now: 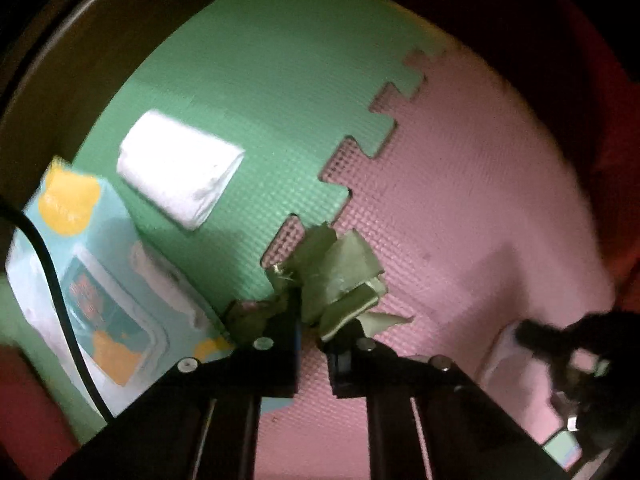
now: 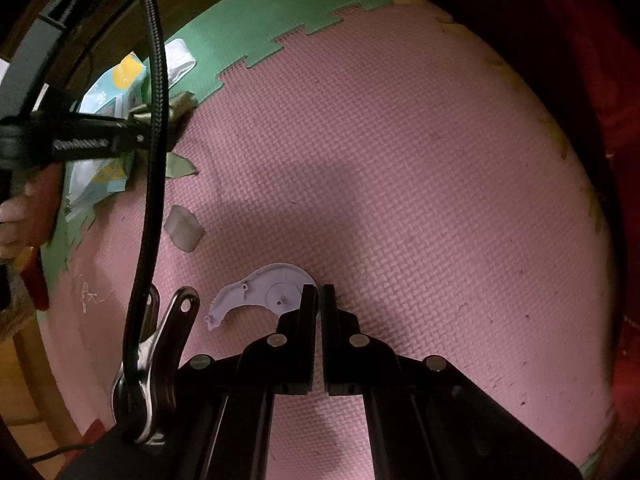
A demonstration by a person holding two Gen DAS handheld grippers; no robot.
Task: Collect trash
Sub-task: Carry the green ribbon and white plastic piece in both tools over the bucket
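Left tool (image 1: pixel 310 332) clenched on green scrap (image 1: pixel 340 276) over the mat (image 1: pixel 460 200) seam; right tool (image 2: pixel 319 300) clamped on plastic piece (image 2: pixel 264 288).

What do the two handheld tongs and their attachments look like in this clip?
Both tongs are matte black, each with two flat, straight fingers on angled linkage arms studded with round silver pivot bolts: left tongs, right tongs. A black braided cable loops in front of the right camera, beside a shiny metal spring clamp. The left tool's body shows small white lettering in the right view.
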